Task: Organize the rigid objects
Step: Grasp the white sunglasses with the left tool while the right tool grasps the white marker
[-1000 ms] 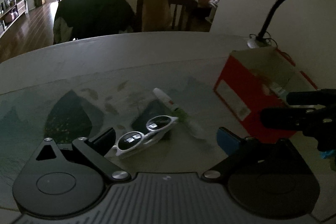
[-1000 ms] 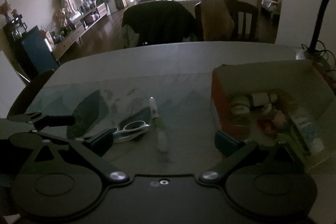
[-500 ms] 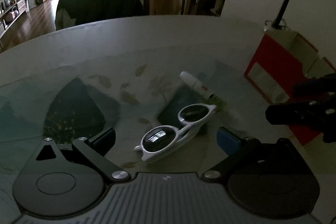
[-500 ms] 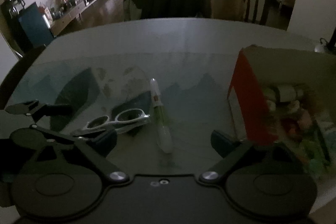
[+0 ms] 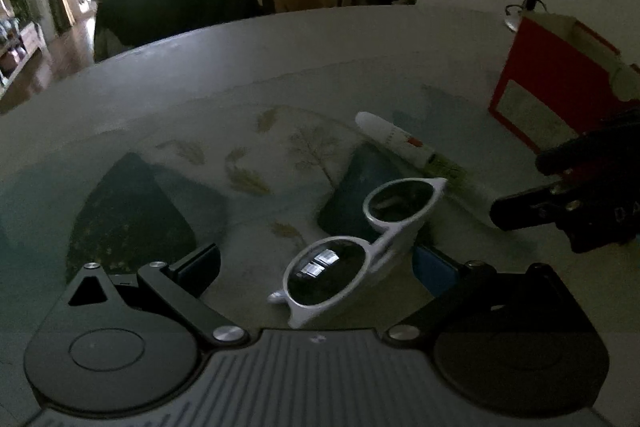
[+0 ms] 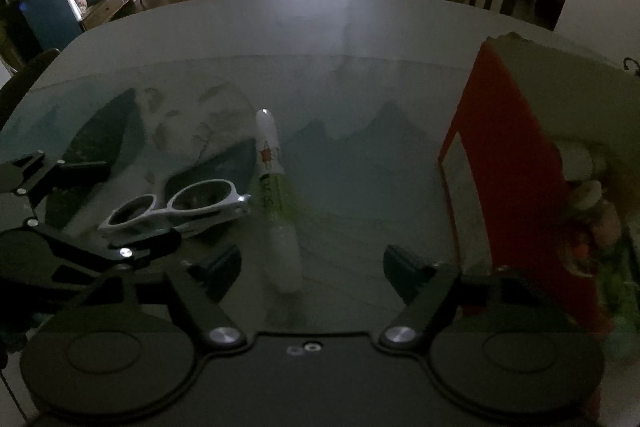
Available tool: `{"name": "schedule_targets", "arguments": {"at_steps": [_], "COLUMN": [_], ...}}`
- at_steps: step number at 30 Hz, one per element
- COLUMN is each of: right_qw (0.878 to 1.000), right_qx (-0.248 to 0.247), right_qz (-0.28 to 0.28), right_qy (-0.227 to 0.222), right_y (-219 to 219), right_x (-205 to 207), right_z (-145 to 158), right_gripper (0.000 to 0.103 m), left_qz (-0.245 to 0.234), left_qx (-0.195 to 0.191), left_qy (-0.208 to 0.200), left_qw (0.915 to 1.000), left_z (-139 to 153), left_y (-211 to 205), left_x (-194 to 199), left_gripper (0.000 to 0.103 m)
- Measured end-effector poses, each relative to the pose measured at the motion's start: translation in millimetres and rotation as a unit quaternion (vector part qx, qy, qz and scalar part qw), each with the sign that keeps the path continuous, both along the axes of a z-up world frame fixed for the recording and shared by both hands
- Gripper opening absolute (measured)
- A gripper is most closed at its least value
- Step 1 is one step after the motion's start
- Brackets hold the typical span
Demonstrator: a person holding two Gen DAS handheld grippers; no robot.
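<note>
Two items left on the table, box partly filled.
My left gripper (image 5: 316,263) and right gripper (image 6: 312,265) are spread, empty, near sunglasses (image 5: 360,239) and tube (image 6: 276,195); red box (image 6: 504,163) holds others.

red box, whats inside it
The right wrist view looks into the open red box: a jumble of small items, among them a white-capped container, too dim to name. Its near wall hides the bottom.

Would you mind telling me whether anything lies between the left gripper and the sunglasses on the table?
Nothing visible does. The white sunglasses lie on the table right between the open fingers of the left gripper. The tube lies beyond them, and the right gripper is off to the side, by the red box.
</note>
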State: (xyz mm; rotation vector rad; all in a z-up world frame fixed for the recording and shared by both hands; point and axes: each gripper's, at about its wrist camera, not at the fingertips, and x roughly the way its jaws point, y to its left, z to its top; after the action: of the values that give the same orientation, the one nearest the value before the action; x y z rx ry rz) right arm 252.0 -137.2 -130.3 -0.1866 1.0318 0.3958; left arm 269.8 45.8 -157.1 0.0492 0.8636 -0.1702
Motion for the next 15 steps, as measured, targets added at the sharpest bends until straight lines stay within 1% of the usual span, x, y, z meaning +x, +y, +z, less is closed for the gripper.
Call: {"name": "schedule_targets", "arguments": {"at_steps": [5, 9, 10, 11, 13, 14, 15], "right_qw": [1.0, 1.0, 1.0, 1.0, 1.0, 1.0, 1.0], "right_qx": [0.001, 0.0, 0.0, 0.0, -0.001, -0.002, -0.002], "right_qz": [0.005, 0.008, 0.01, 0.011, 0.014, 0.016, 0.018], "right_qy": [-0.001, -0.005, -0.007, -0.007, -0.008, -0.009, -0.009], "right_y": [2.8, 4.9, 6.7, 7.4, 9.4, 10.7, 12.1], "right_x": [3.4, 6.0, 6.9, 7.1, 7.2, 7.2, 7.2], "right_z": [-1.8, -2.3, -3.1, -3.6, -4.5, -5.0, -5.6], "right_gripper": [0.071, 0.061, 0.058, 0.056, 0.051, 0.05, 0.048], "left_qz": [0.005, 0.01, 0.012, 0.012, 0.013, 0.013, 0.012], "left_qx": [-0.005, -0.014, -0.015, -0.015, -0.017, -0.018, -0.018], "left_qy": [-0.004, -0.007, -0.009, -0.012, -0.016, -0.018, -0.02], "left_qw": [1.0, 0.9998, 0.9998, 0.9997, 0.9996, 0.9996, 0.9996], "left_z": [-5.6, -6.8, -6.6, -6.2, -5.3, -4.8, -4.4], "left_y": [0.4, 1.6, 2.1, 2.2, 2.7, 2.7, 2.6], "left_x": [3.7, 5.6, 5.1, 4.7, 4.1, 3.4, 2.8], "left_gripper": [0.102, 0.101, 0.1, 0.099, 0.092, 0.09, 0.085]}}
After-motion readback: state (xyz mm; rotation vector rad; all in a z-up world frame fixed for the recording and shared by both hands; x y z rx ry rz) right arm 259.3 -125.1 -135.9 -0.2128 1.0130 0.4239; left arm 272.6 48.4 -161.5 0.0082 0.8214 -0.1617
